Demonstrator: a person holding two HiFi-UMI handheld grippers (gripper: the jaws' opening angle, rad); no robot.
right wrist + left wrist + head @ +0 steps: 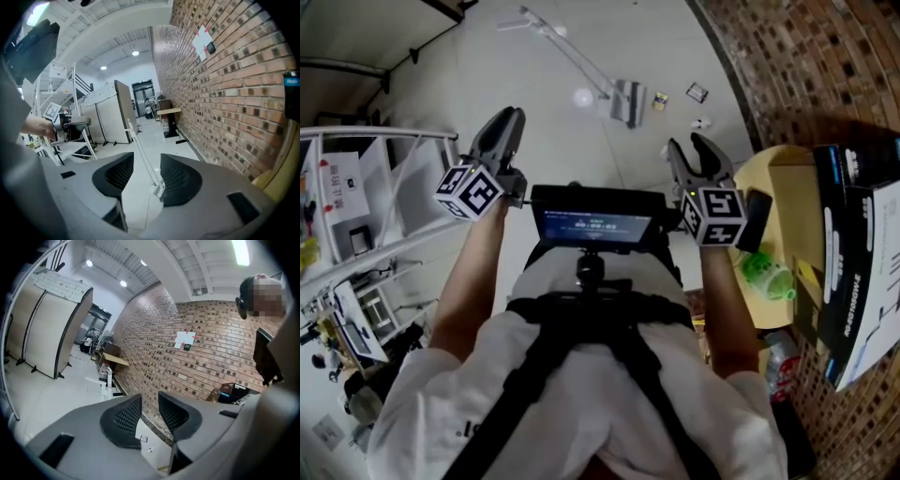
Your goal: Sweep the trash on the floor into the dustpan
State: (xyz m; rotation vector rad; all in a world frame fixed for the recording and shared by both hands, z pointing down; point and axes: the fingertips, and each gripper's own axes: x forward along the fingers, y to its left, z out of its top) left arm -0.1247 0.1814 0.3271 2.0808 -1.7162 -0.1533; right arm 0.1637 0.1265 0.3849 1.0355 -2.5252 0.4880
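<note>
Two sets of jaws apart, empty: left gripper (510, 114), right gripper (686, 142); dustpan (628, 103) and trash (697, 92) ahead by brick wall (797, 66).

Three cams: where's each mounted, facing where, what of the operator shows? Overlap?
Head view: on the person's head, steeply down at the white floor; shows forearms, left hand-held gripper, right hand-held gripper.
Left gripper view: on the left hand-held gripper, facing the red-brown brick wall; shows its open jaws, upper body at right.
Right gripper view: on the right hand-held gripper, along that wall; shows its open jaws, left hand.
Shared: head and right gripper views both show the white long-handled tool on the floor.
</note>
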